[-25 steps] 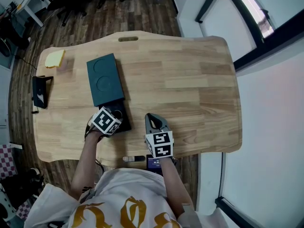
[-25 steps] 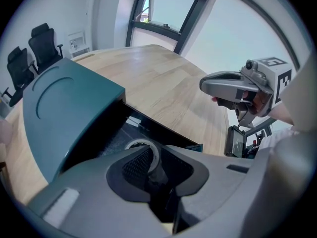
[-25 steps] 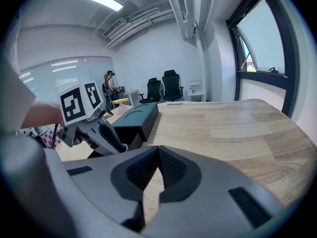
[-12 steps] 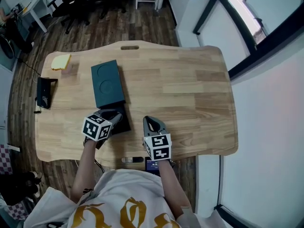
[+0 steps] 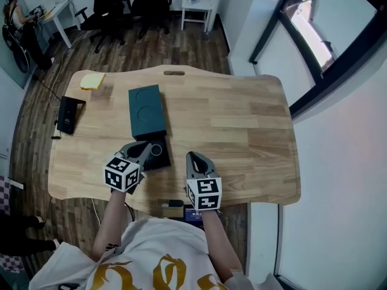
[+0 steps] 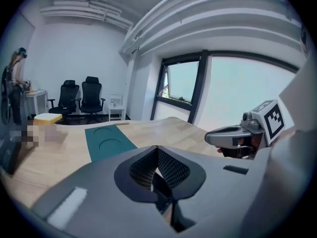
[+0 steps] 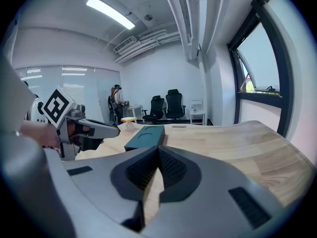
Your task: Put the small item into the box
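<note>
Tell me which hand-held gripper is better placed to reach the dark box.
Left, probably: the left hand-held gripper is at the dark box, with its tips over it, while the right hand-held gripper is apart from it, to its right.

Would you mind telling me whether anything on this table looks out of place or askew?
Nothing looks spilled or damaged. The one thing that stands out is the black tray, which lies open against the near end of the teal box.

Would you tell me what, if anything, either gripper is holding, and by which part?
Nothing is held: the left gripper and the right gripper are both shut and empty.
</note>
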Action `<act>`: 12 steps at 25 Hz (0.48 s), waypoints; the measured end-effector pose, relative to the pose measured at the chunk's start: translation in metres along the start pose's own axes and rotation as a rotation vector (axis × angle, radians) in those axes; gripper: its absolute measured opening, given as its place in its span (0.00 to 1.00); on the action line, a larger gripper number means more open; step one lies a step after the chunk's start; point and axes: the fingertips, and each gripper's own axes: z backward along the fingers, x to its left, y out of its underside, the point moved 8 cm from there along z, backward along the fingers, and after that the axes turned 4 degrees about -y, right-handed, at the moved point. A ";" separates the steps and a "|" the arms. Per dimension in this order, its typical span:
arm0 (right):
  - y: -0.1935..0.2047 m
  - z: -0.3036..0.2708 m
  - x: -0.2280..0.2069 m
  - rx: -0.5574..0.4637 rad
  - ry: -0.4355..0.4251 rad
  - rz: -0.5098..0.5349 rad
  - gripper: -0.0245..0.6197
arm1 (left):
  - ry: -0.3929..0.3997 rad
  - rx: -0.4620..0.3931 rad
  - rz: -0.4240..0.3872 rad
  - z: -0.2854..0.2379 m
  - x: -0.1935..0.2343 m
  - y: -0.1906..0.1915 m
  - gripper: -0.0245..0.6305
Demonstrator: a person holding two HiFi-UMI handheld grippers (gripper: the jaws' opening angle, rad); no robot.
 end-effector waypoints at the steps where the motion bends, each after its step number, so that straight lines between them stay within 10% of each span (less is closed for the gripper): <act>1: -0.002 0.002 0.002 -0.012 -0.002 0.005 0.05 | -0.007 -0.019 0.011 0.005 0.000 -0.001 0.04; 12: -0.010 0.021 0.013 -0.059 0.023 0.038 0.05 | -0.042 -0.105 0.020 0.029 -0.009 -0.009 0.04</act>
